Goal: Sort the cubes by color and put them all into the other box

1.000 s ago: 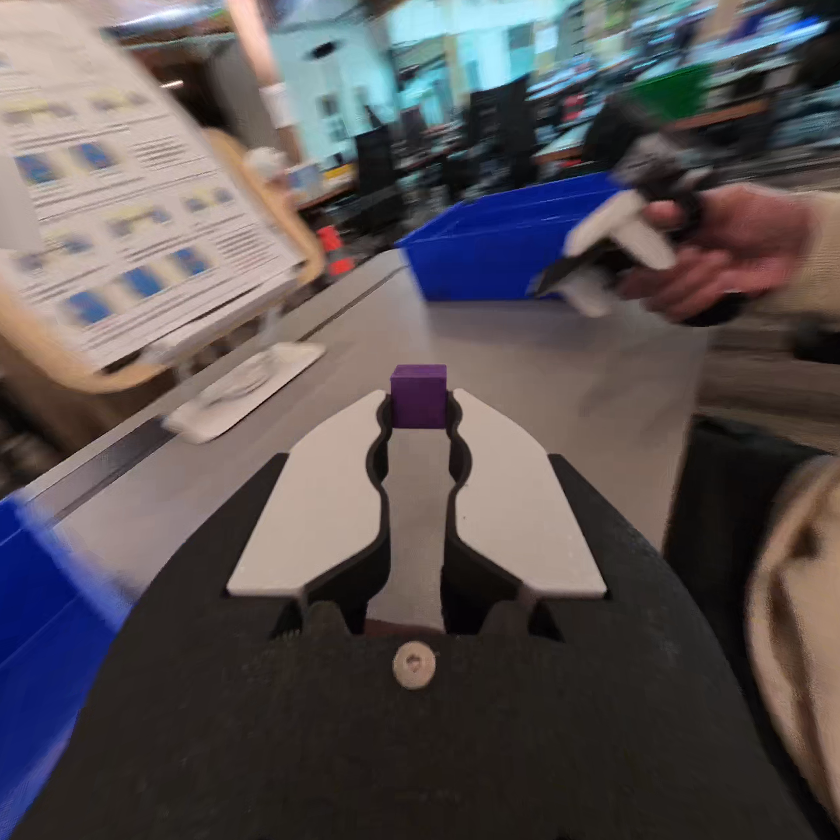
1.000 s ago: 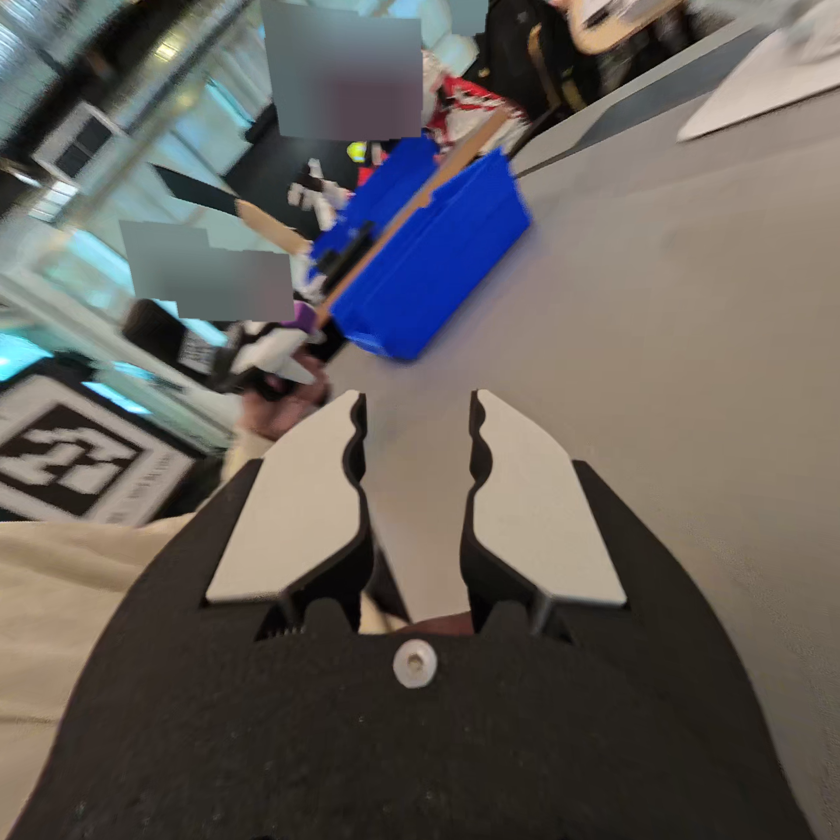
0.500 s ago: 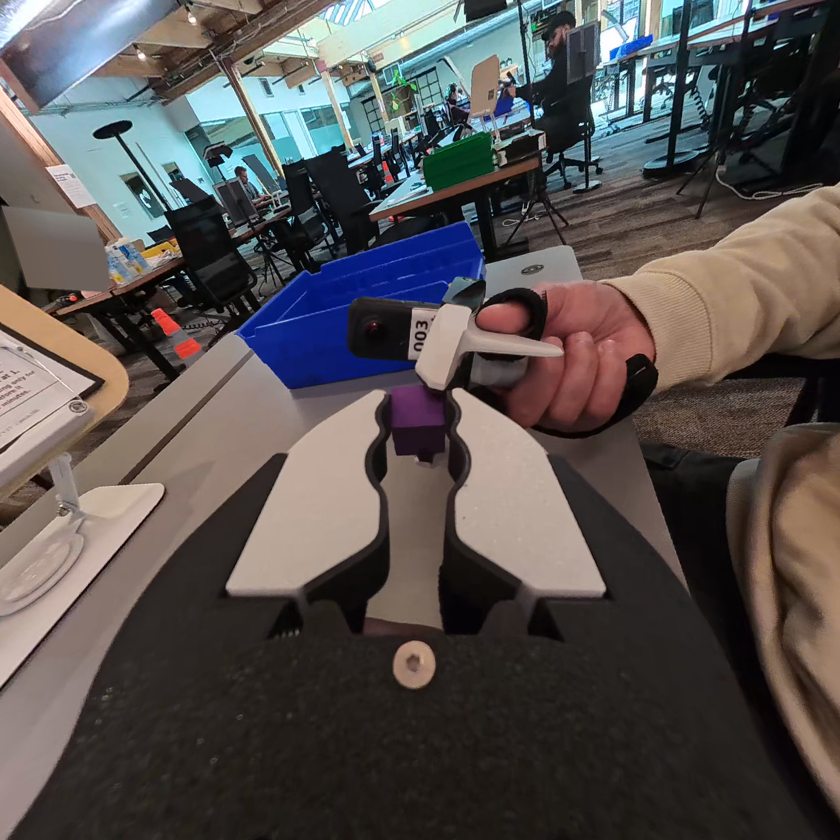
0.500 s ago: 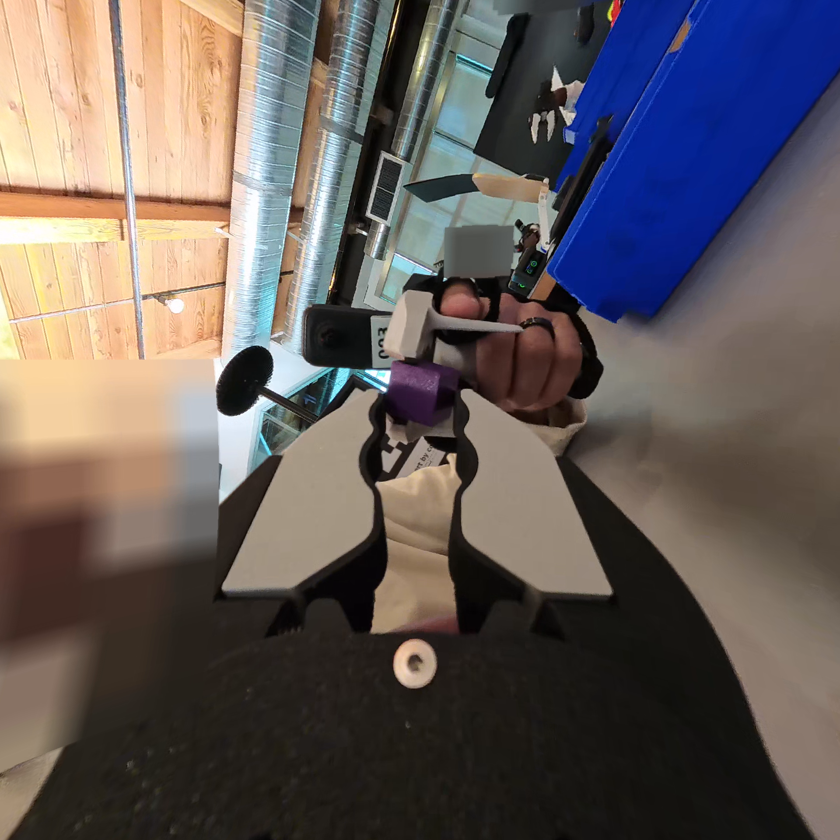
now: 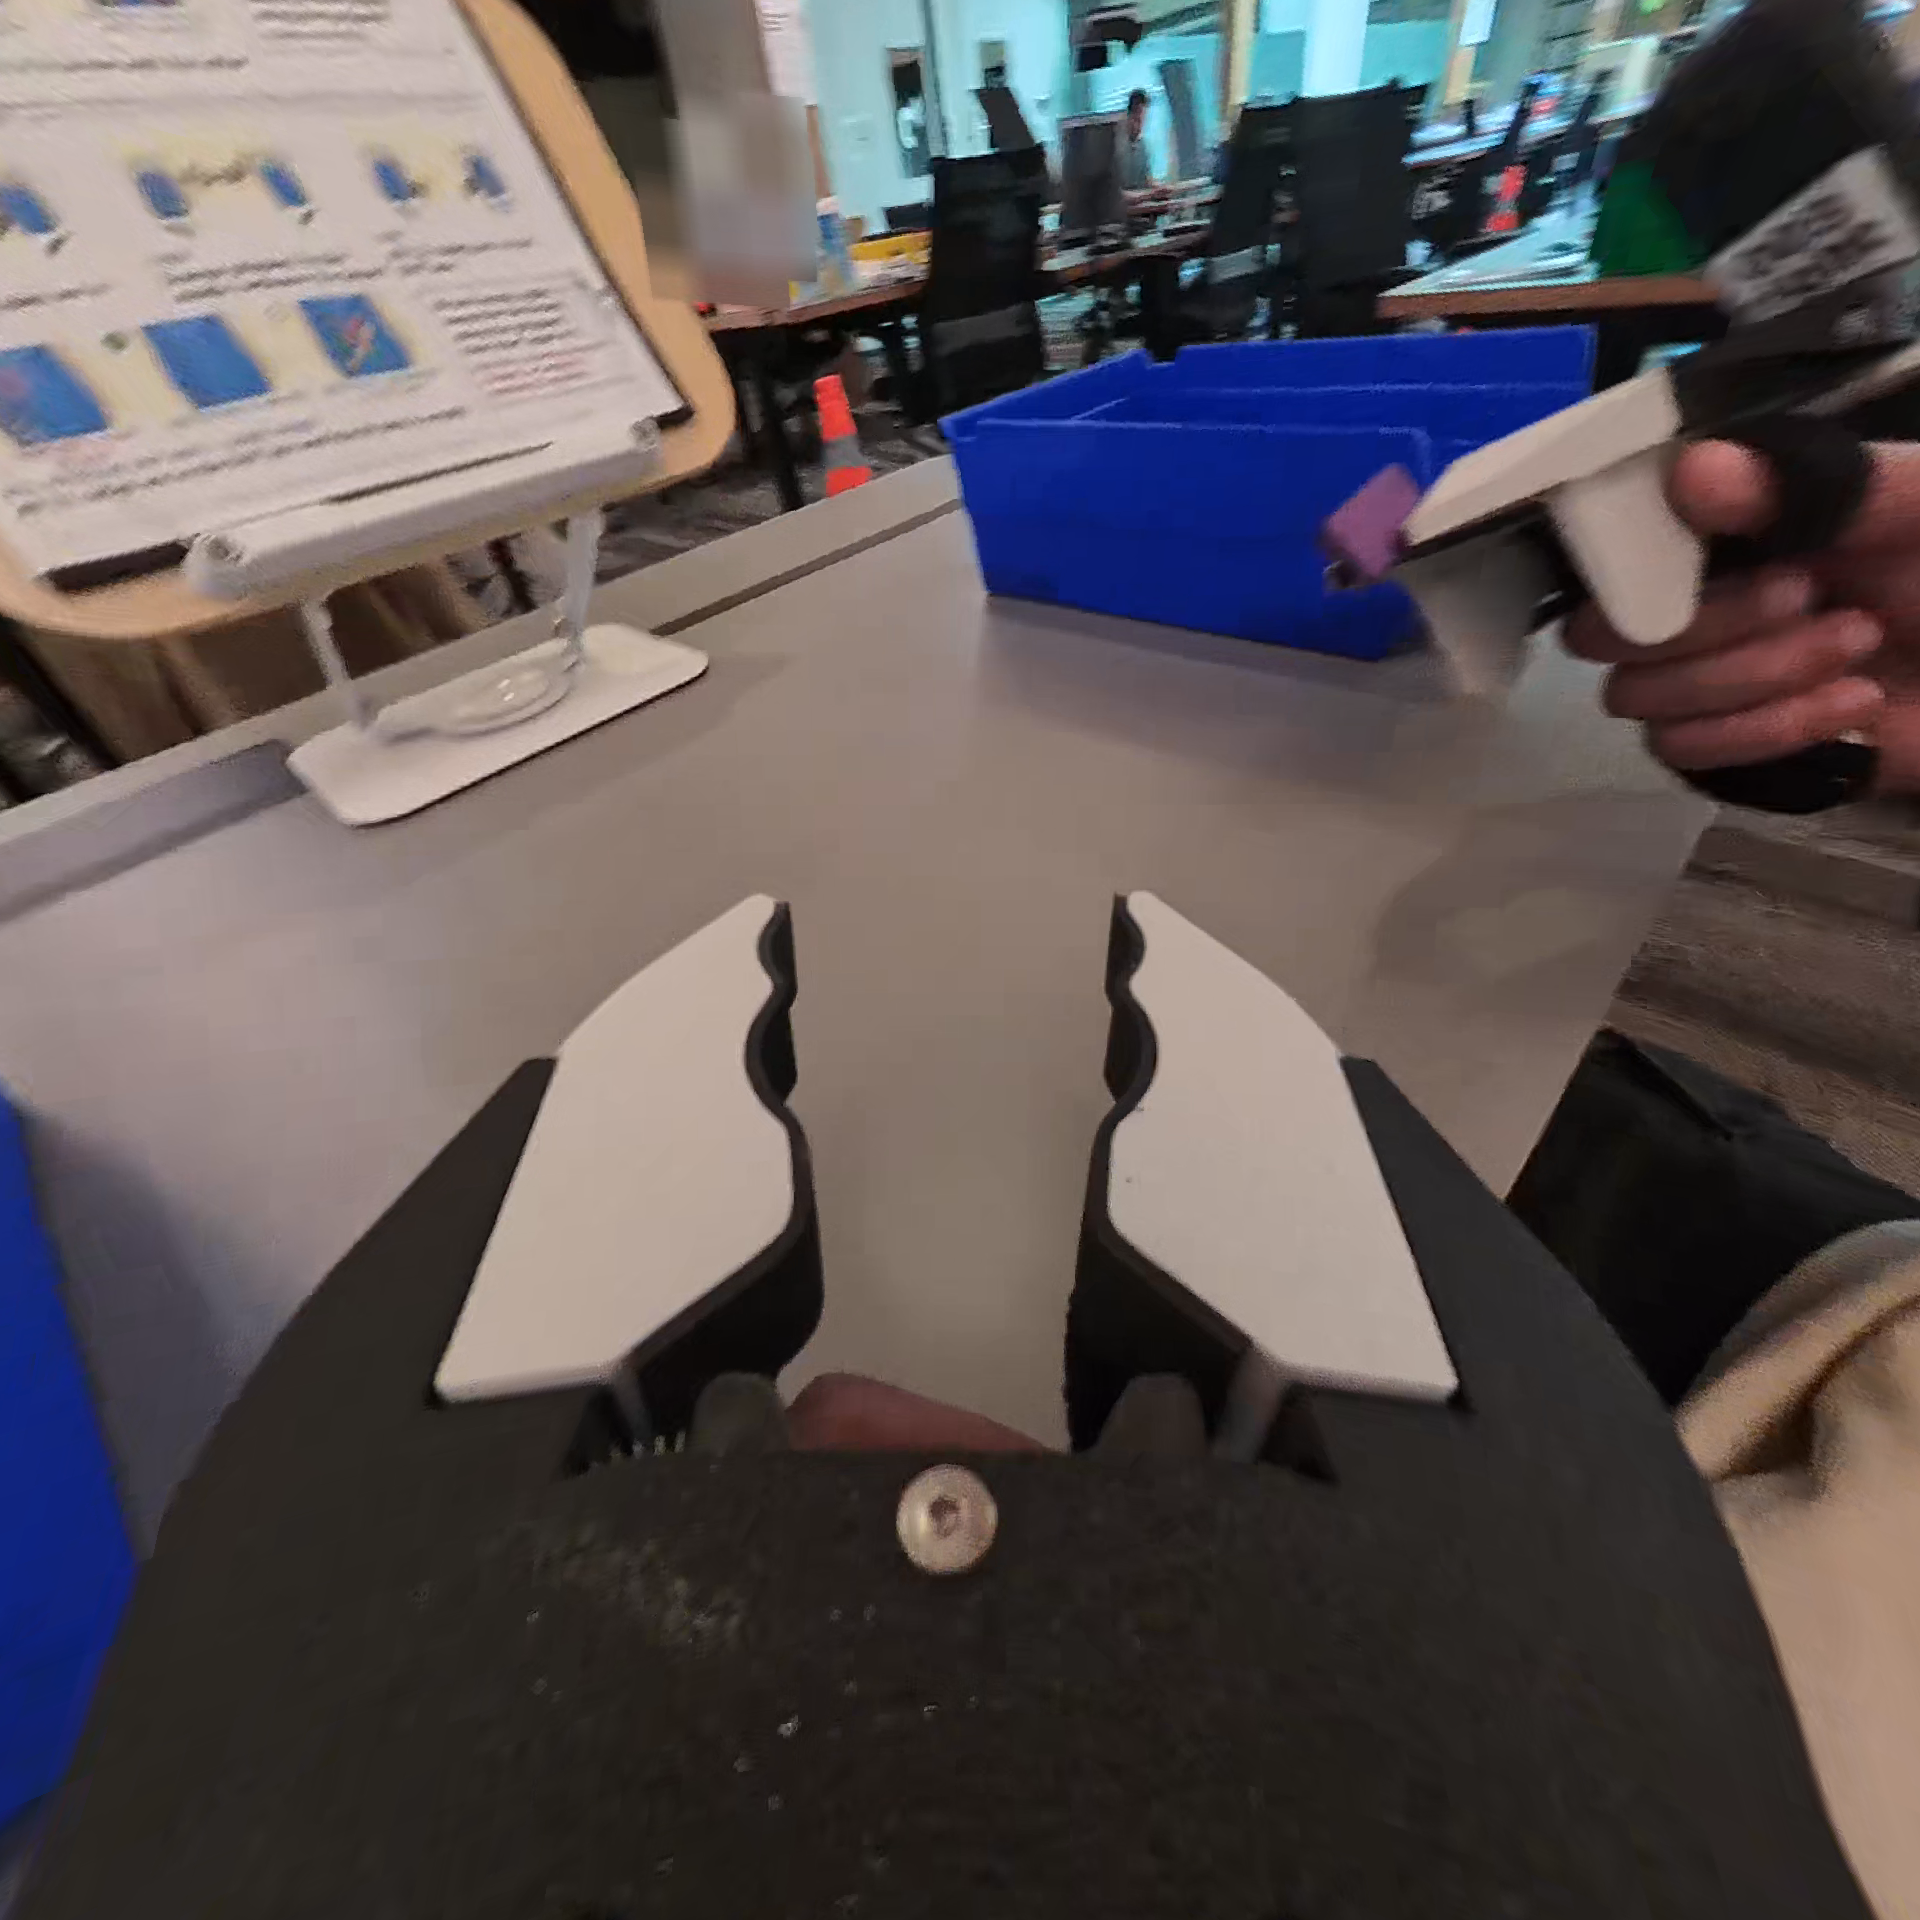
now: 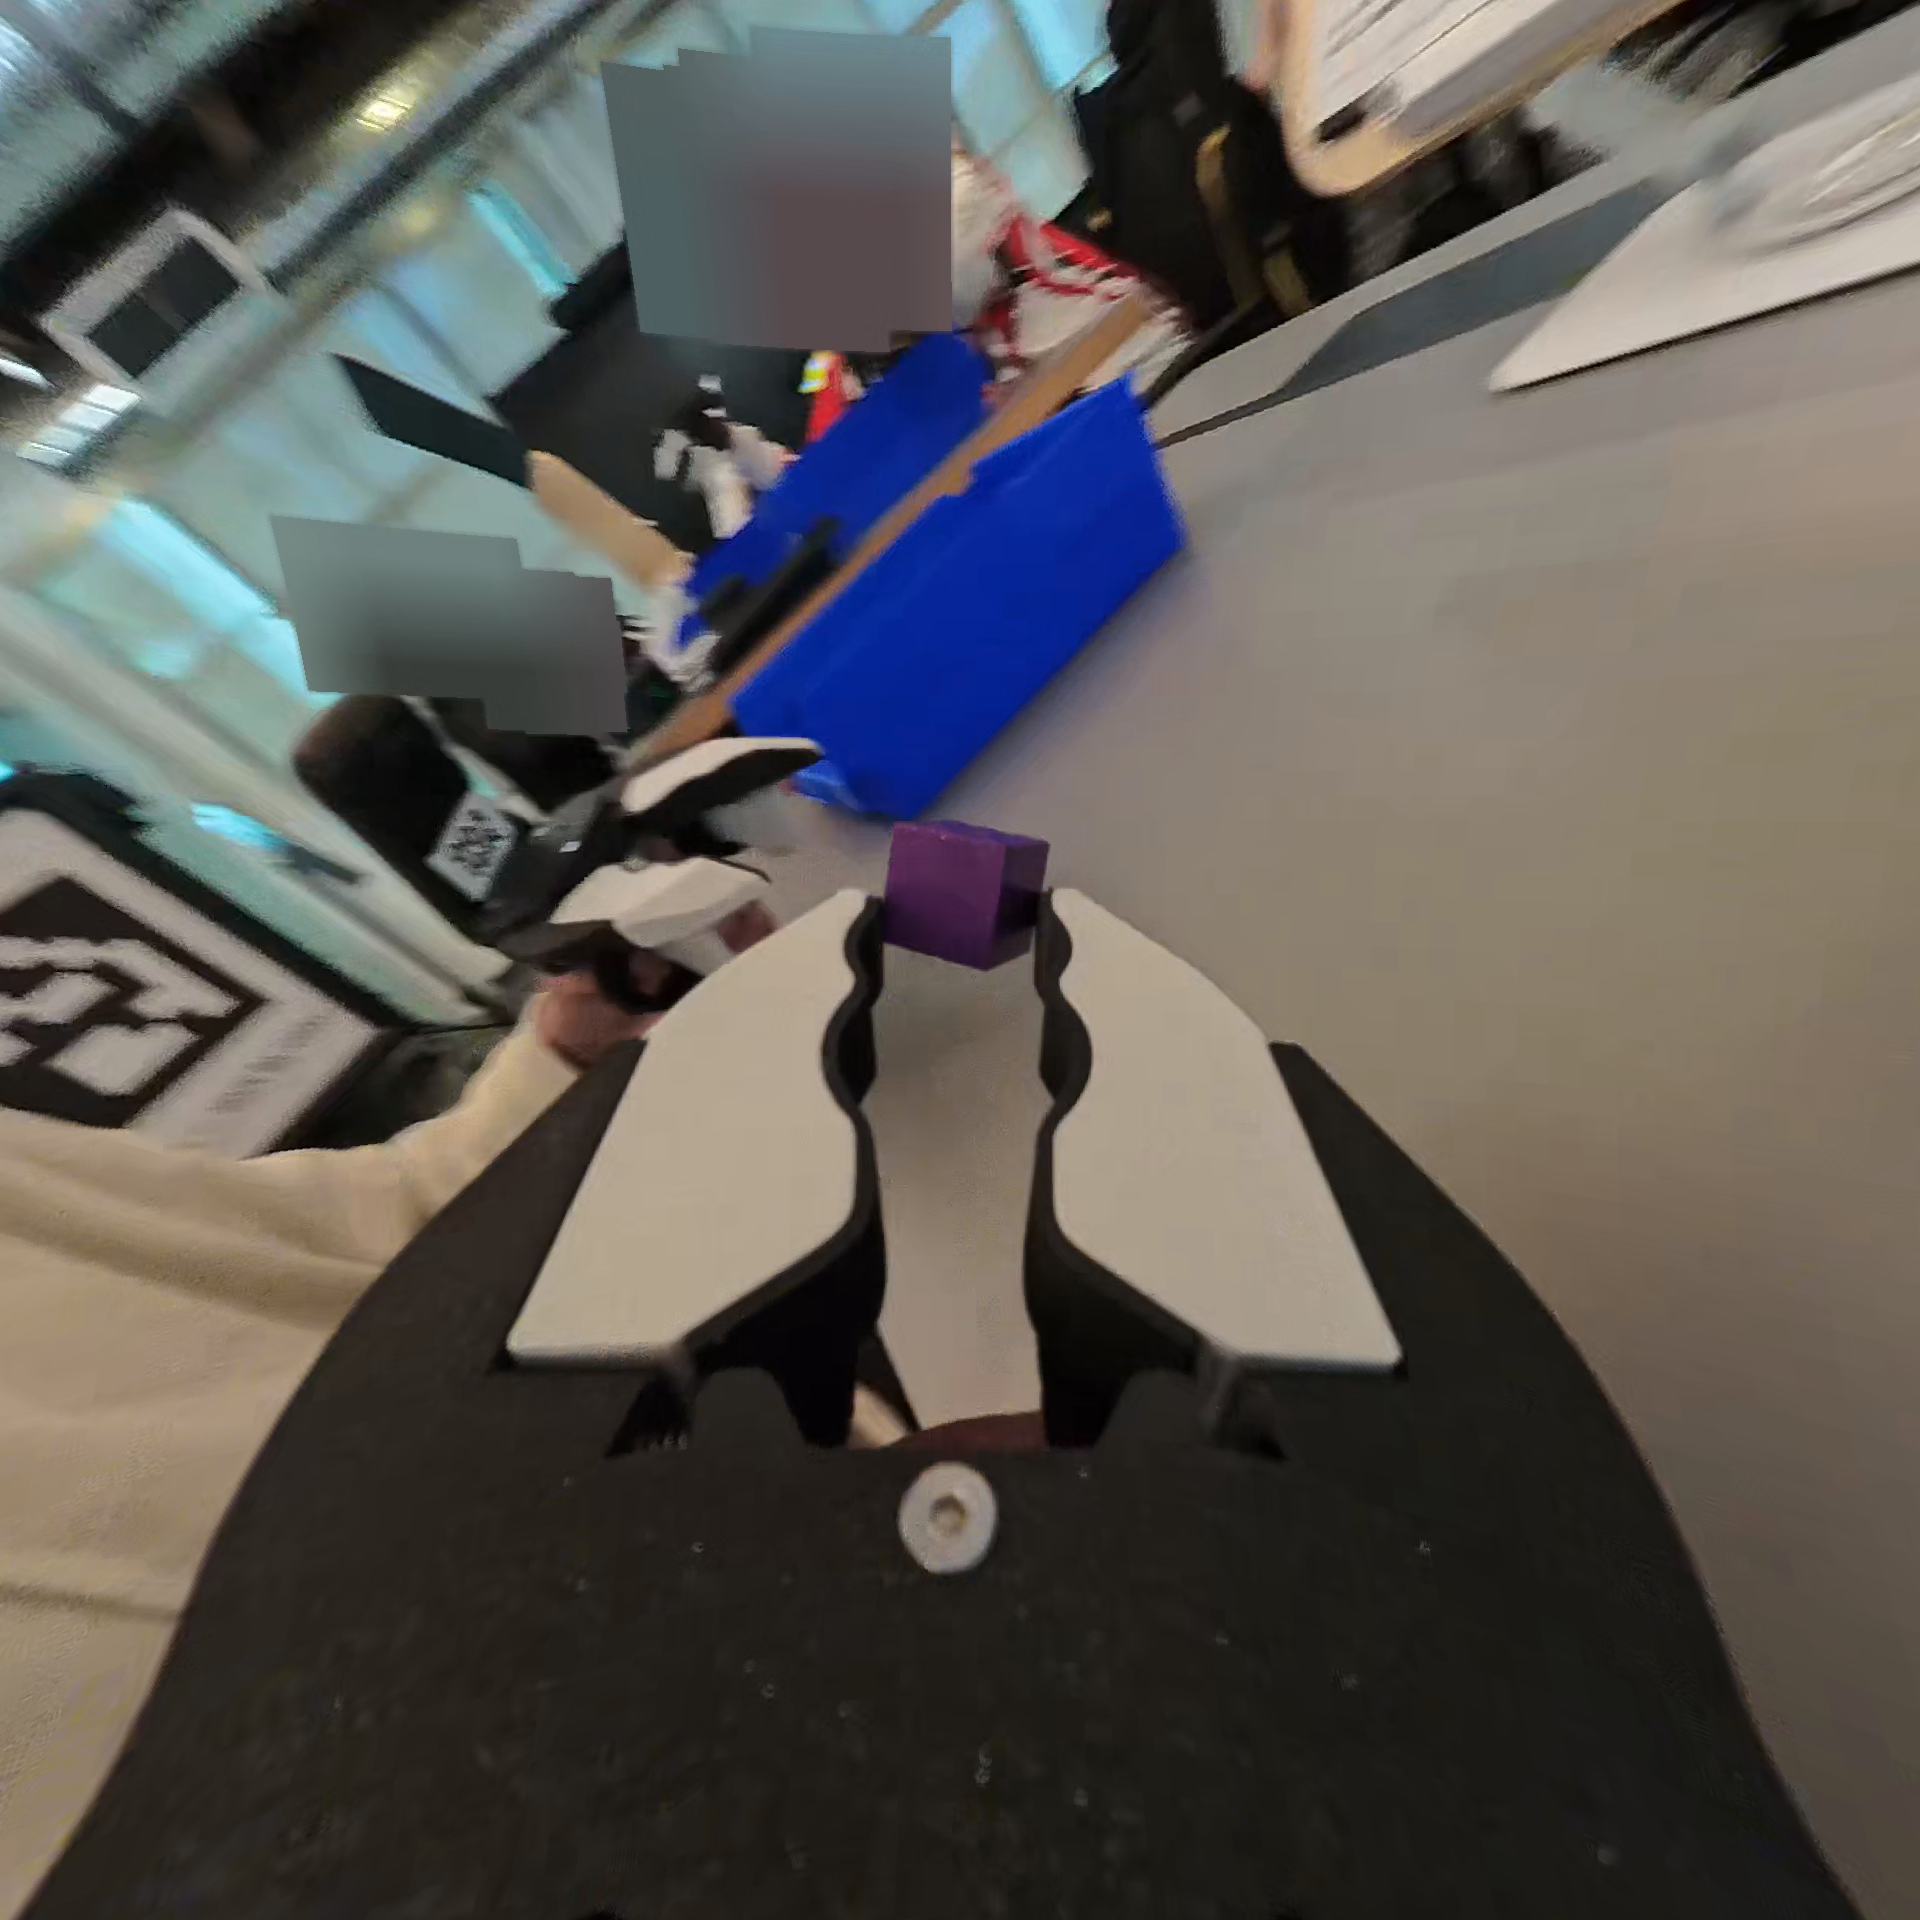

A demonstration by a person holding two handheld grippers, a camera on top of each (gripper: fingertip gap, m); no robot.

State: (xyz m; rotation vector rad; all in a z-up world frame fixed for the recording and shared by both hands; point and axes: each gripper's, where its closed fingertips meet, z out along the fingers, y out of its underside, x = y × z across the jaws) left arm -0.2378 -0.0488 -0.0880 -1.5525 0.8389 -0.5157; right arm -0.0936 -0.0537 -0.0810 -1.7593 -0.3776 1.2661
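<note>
Purple cube (image 6: 964, 891) is pinched between the fingertips of the right gripper (image 6: 961, 914), held clear above the grey worktop (image 6: 1507, 779); the cube sits slightly skewed in the grip. In the left wrist view the same cube (image 5: 1369, 525) shows at the tip of the right gripper (image 5: 1397, 540), in front of the near wall of a blue box (image 5: 1195, 520) that stands toward the far right corner of the worktop (image 5: 935, 748). The left gripper (image 5: 945, 914) holds nothing, its jaws spread wide over bare worktop near the front edge. A second blue box (image 6: 966, 634) stands at the worktop's left end; part of its wall (image 5: 52, 1455) shows at the lower left edge of the left wrist view. A printed sheet on a stand (image 5: 312, 312) occupies the far left corner. Both views are motion-blurred.
</note>
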